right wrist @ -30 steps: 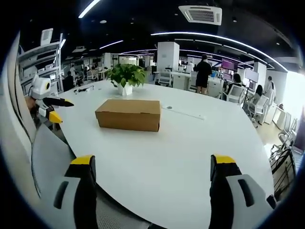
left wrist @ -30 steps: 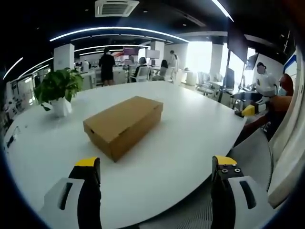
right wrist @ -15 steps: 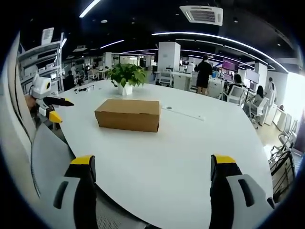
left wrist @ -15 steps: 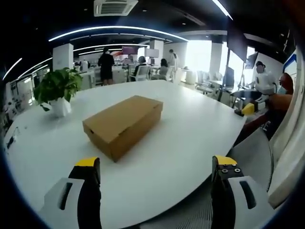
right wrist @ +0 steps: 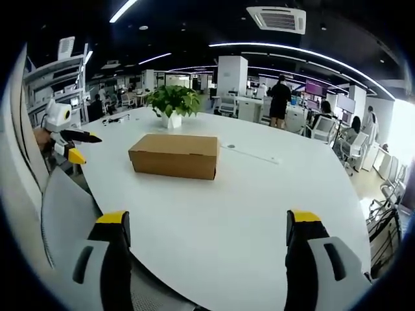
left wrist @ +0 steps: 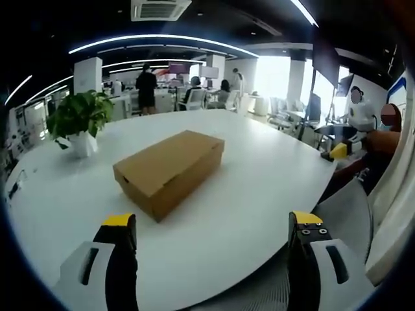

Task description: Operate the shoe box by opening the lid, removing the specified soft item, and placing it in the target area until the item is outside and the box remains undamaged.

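The closed shoe box (right wrist: 174, 155) sits on the white desk (right wrist: 259, 201), a potted plant (right wrist: 172, 105) far behind it. The right tongs (right wrist: 206, 223) gape wide, near. The left tongs (right wrist: 72, 148) show far left.

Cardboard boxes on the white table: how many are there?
1. A closed brown shoe box lies on the white table, near the potted plant, ahead of both open grippers. Nothing appears to hide another.

The shoe box (left wrist: 170, 170) lies on the table (left wrist: 259, 188), lid shut, well ahead of the left gripper (left wrist: 212, 227); a potted plant (left wrist: 79, 123) stands on the table left of it; in the right gripper view the plant (right wrist: 172, 105) stands behind the box (right wrist: 174, 155), and the left gripper (right wrist: 65, 137) sits off the table's left edge.
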Demonstrator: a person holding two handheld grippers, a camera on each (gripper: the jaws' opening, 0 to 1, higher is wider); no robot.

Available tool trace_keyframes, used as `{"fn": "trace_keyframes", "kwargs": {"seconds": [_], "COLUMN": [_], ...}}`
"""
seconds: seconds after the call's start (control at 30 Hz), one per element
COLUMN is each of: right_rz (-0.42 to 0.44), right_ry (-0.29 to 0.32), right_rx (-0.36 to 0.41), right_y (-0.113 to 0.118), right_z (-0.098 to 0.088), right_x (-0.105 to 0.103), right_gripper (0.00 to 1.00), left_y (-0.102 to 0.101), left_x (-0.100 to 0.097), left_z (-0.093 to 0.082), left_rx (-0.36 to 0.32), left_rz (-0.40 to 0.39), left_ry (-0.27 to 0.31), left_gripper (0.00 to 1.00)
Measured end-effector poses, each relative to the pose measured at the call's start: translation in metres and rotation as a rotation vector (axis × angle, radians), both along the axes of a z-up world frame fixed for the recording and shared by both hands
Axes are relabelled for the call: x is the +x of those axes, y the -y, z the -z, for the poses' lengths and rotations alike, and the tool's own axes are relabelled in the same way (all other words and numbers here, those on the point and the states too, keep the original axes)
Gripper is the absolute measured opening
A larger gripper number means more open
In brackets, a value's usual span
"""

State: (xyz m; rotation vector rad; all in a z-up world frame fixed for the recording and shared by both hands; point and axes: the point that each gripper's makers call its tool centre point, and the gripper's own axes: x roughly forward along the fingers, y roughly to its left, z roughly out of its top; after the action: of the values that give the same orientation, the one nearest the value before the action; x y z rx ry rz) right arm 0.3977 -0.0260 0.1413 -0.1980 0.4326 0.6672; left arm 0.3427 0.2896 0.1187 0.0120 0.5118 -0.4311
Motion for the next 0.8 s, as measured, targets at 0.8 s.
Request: {"fn": "trace_keyframes", "kwargs": {"seconds": [0.8], "right_rz": [-0.076], "right_ry": [-0.011], "right_rx": [-0.003], "right_y": [-0.022], "right_z": [0.001], "right_x": [0.028], "right_gripper": [0.94], "left_y": [-0.008], "left_x": [0.02], "left_z": [0.004], "left_rx": [-0.009], "left_rz": [-0.051], "left_ry": [-0.019], "left_gripper": [1.0]}}
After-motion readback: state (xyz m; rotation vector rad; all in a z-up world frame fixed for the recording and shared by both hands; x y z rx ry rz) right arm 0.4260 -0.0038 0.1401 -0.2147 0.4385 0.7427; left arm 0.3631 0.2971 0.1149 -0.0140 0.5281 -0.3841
